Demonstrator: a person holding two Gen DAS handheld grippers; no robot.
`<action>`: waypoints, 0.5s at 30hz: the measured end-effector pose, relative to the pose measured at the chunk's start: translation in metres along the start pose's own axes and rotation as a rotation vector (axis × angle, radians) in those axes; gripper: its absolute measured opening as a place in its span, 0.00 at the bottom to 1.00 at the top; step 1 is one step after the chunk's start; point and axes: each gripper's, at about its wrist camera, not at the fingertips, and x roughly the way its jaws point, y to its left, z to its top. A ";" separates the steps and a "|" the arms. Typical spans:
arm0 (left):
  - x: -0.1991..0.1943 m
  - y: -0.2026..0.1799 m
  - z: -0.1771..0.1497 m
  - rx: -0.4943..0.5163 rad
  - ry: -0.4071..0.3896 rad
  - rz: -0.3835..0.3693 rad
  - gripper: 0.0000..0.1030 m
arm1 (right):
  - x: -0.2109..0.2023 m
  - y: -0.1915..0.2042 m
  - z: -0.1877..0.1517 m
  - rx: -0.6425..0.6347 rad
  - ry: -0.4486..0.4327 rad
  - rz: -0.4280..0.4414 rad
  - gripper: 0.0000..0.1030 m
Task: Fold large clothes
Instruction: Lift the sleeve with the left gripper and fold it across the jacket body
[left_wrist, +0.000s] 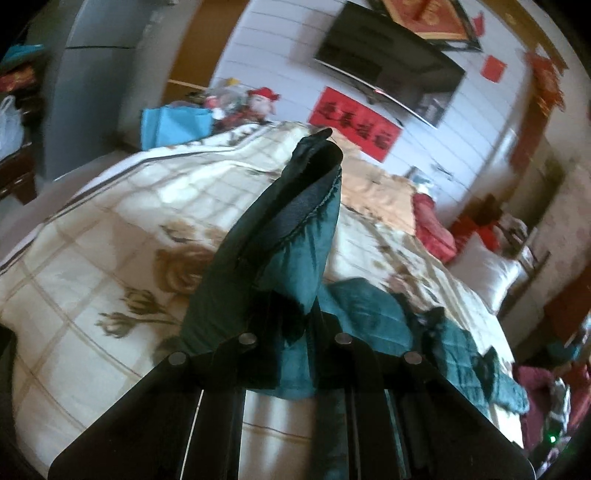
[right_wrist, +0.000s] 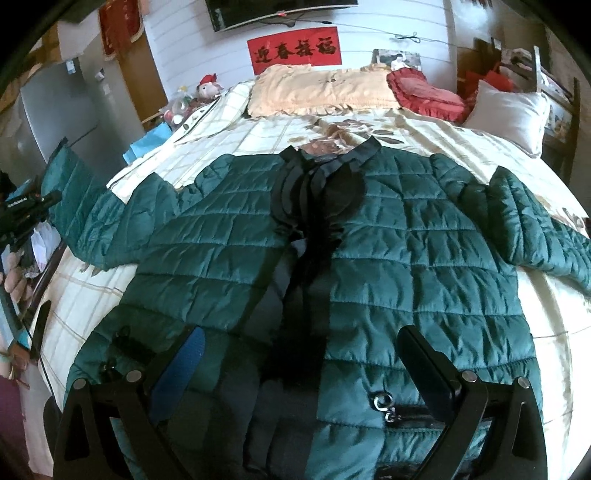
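A dark green quilted jacket (right_wrist: 388, 240) with black collar and front placket lies face up on the bed, sleeves spread to both sides. My right gripper (right_wrist: 301, 343) is open and empty just above the jacket's lower front, one finger on each side of the placket. My left gripper (left_wrist: 291, 328) is shut on the jacket's left sleeve cuff (left_wrist: 295, 221) and holds it lifted above the bed; the cuff stands up between the fingers and hides their tips. In the right wrist view the left gripper (right_wrist: 33, 203) appears at the far left with that sleeve (right_wrist: 74, 192) raised.
The bed has a cream floral quilt (right_wrist: 280, 133). A peach pillow (right_wrist: 321, 90), a red cushion (right_wrist: 424, 92) and a white pillow (right_wrist: 509, 114) lie at its head. A blue bag (left_wrist: 177, 125) and toys stand by the far bedside. A TV (left_wrist: 388, 62) hangs on the wall.
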 end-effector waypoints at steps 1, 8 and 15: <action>0.000 -0.006 -0.001 0.009 0.005 -0.012 0.09 | -0.001 -0.001 0.000 0.002 -0.003 0.000 1.00; 0.003 -0.058 -0.018 0.077 0.052 -0.103 0.09 | -0.007 -0.005 -0.002 0.009 -0.012 0.005 1.00; 0.016 -0.115 -0.041 0.161 0.105 -0.159 0.09 | -0.012 -0.014 -0.003 0.021 -0.017 0.001 1.00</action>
